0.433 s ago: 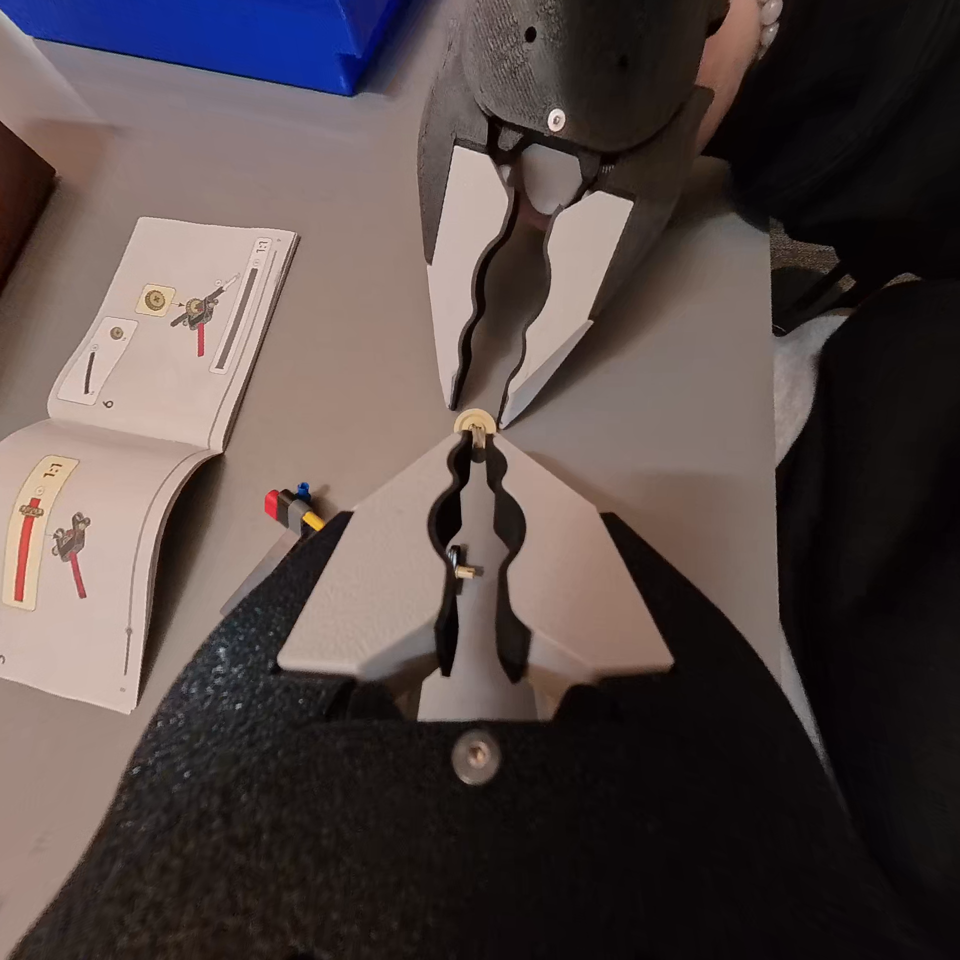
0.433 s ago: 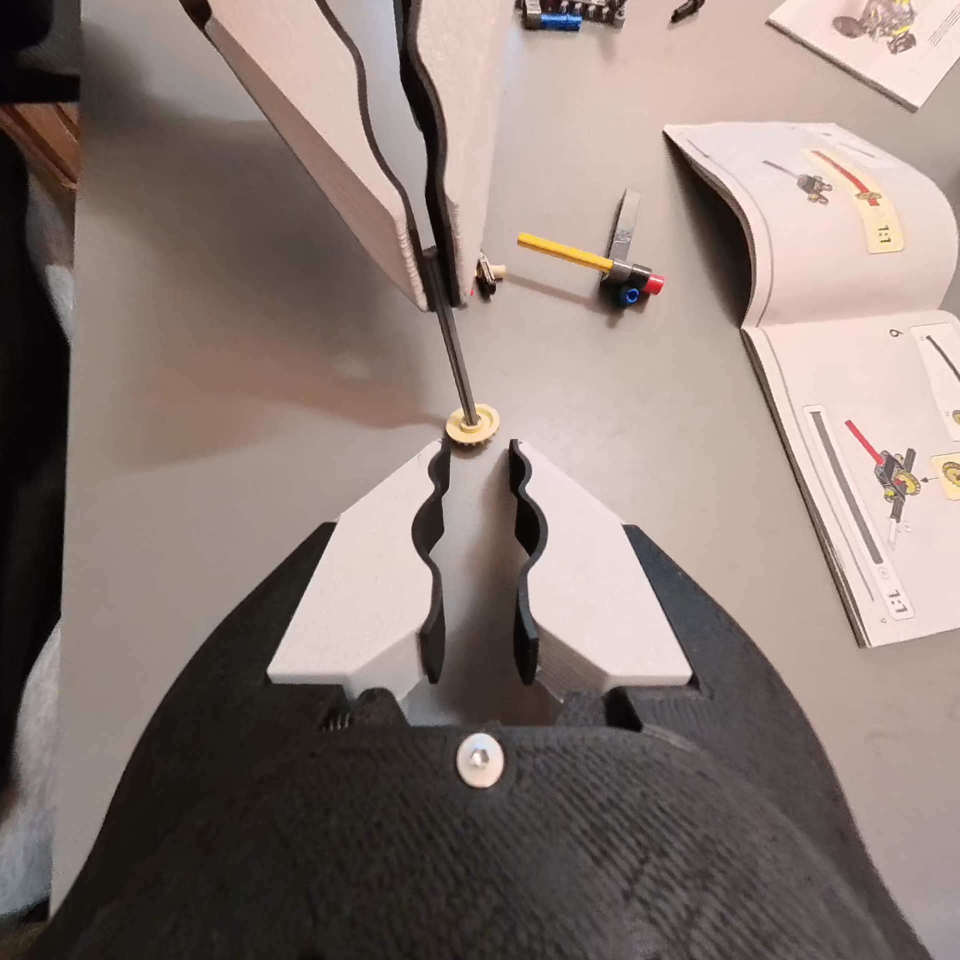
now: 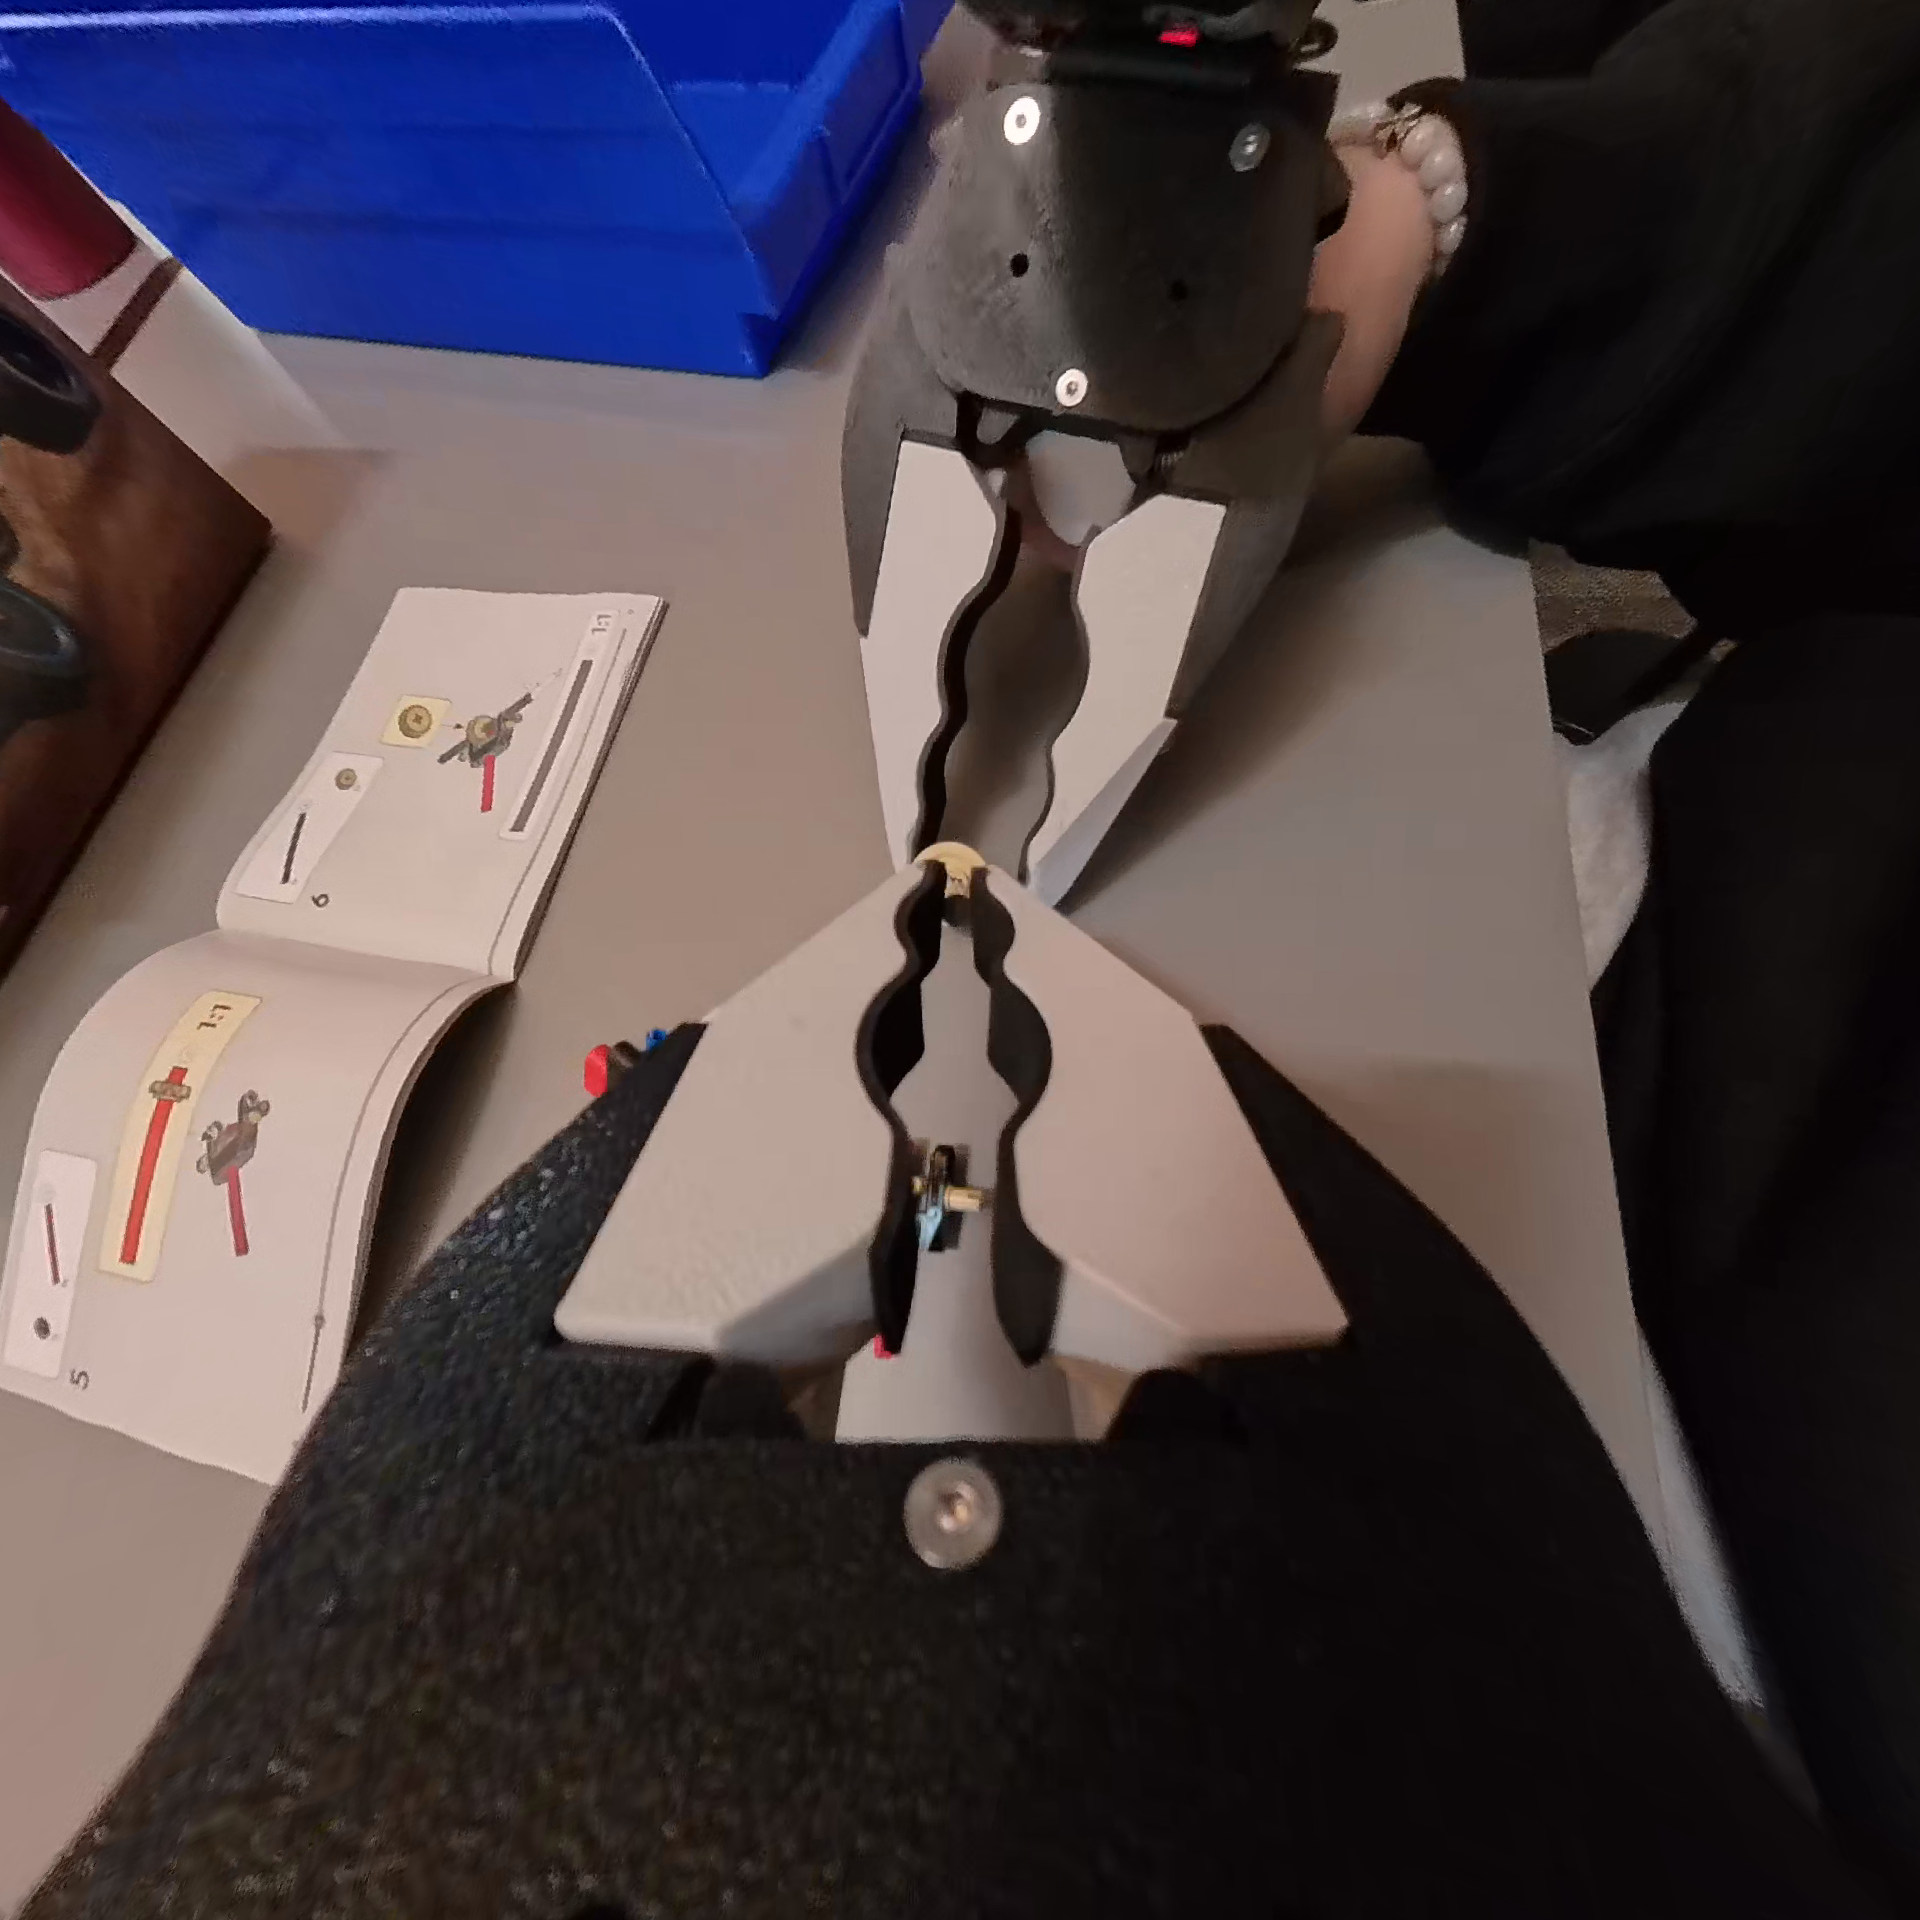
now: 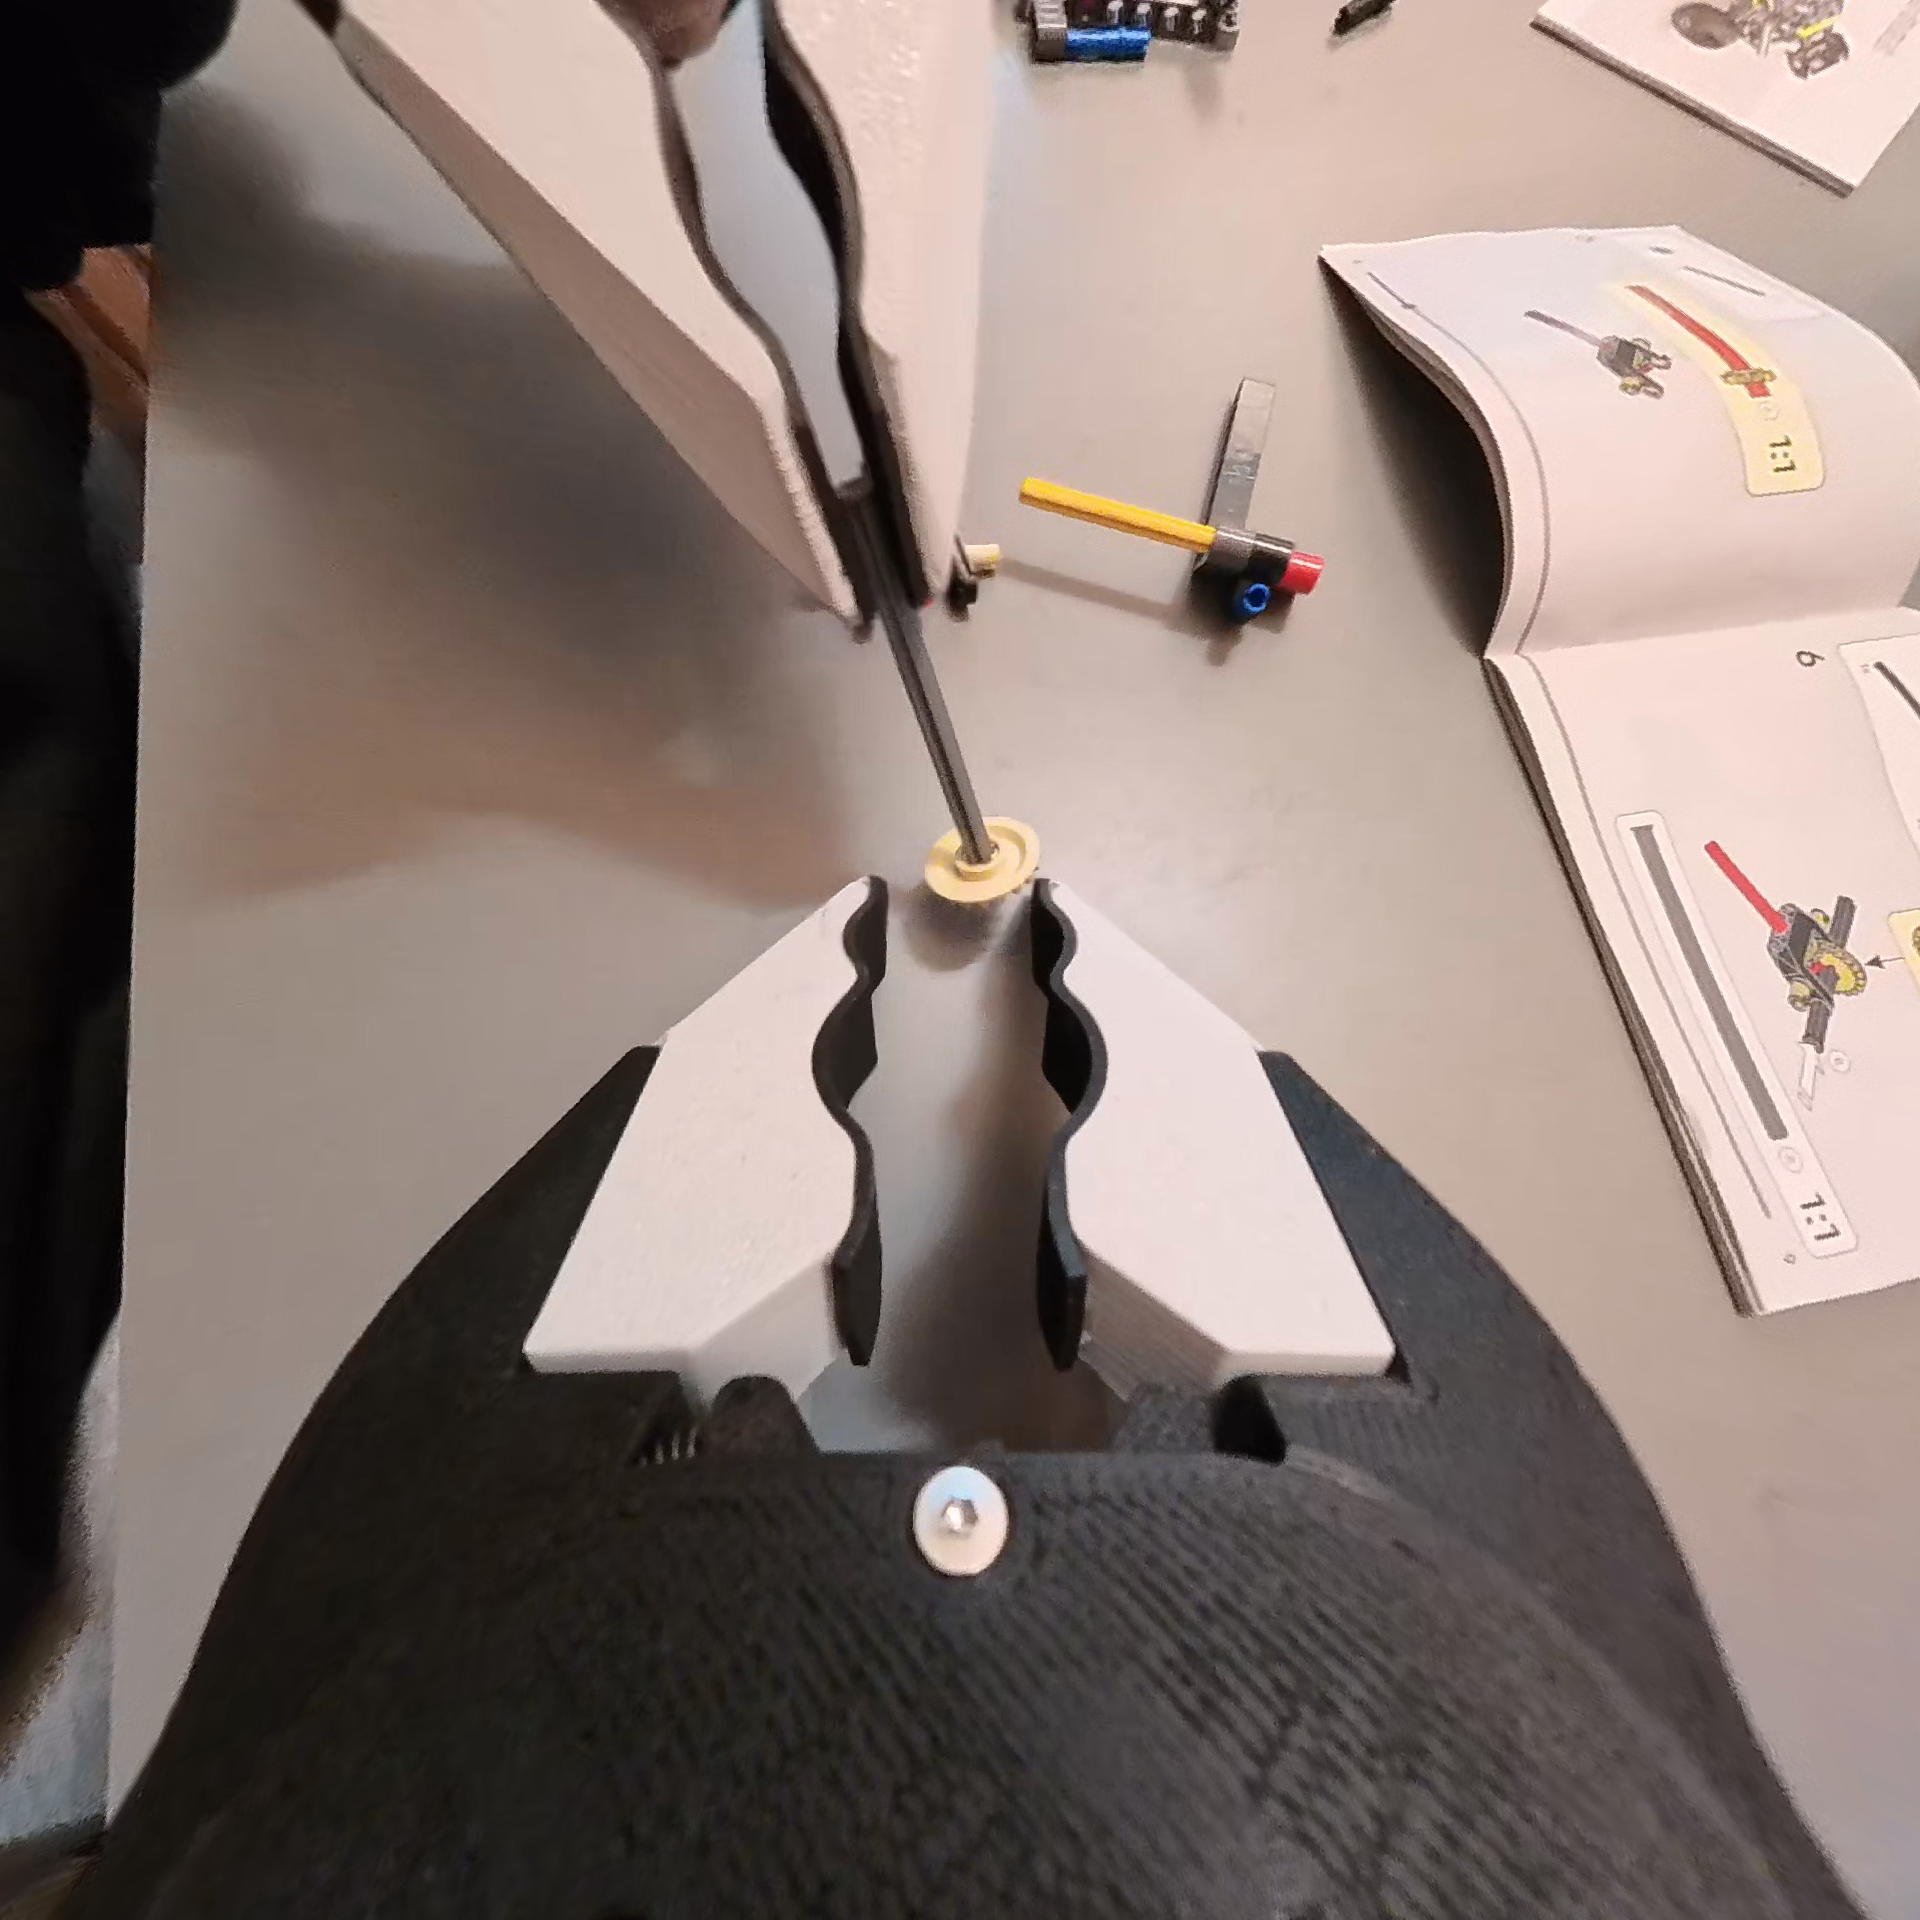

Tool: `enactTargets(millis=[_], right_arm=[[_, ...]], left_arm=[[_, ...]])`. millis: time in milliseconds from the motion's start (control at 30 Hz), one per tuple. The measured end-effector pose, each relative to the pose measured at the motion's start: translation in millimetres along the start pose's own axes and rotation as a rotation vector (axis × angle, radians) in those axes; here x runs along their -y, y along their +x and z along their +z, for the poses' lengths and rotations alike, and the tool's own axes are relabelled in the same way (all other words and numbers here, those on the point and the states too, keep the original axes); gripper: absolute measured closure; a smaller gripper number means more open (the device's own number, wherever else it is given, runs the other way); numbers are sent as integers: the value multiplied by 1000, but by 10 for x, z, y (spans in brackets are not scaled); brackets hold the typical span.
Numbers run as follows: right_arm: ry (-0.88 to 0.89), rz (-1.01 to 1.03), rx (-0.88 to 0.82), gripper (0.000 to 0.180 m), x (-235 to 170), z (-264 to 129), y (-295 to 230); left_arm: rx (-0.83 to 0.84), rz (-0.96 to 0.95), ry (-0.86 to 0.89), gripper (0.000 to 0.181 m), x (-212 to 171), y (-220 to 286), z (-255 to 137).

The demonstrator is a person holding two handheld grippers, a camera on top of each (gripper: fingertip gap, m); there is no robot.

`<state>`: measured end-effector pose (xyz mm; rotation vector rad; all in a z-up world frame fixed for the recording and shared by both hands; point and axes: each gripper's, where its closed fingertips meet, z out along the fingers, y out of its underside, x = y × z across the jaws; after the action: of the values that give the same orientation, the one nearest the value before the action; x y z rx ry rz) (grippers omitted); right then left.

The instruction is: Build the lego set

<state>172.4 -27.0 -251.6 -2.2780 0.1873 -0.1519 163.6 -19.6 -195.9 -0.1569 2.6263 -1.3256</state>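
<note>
My left gripper is shut on a thin black axle and holds it slanted down toward the table. A tan gear sits on the axle's lower end, and it also shows in the left wrist view. My right gripper is open and empty, with the gear just in front of the gap between its fingertips. In the right wrist view the left gripper comes in from the top. In the left wrist view the right gripper faces mine.
A yellow axle with a grey, red and blue connector lies on the grey table. A small tan-and-black piece lies behind the left gripper. An open instruction booklet lies right. A blue bin stands behind. The gap from one gripper's tips to the other's is roughly 6 cm.
The left wrist view has pulled back, showing more of the blue bin. The gear has shifted slightly right between the right fingertips. The left gripper still holds the axle.
</note>
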Motion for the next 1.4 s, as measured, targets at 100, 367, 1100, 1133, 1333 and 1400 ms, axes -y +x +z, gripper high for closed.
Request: enactTargets(millis=[100, 367, 1100, 1133, 1333, 1400], right_arm=[[-3, 26, 4, 154, -4, 5, 21], [3, -5, 0, 146, 13, 8, 11], [25, -128, 126, 167, 116, 98, -63], [41, -134, 122, 167, 139, 90, -52], [55, -158, 105, 168, 162, 90, -24], [61, -153, 117, 168, 170, 83, -36]], left_arm=[[7, 28, 40, 178, 31, 16, -25], [16, 51, 111, 177, 74, 81, -88], [255, 69, 70, 178, -46, 177, -72], [263, 51, 72, 178, -43, 162, -88], [273, -31, 67, 178, -60, 134, -101], [270, -43, 82, 178, -54, 141, -114]])
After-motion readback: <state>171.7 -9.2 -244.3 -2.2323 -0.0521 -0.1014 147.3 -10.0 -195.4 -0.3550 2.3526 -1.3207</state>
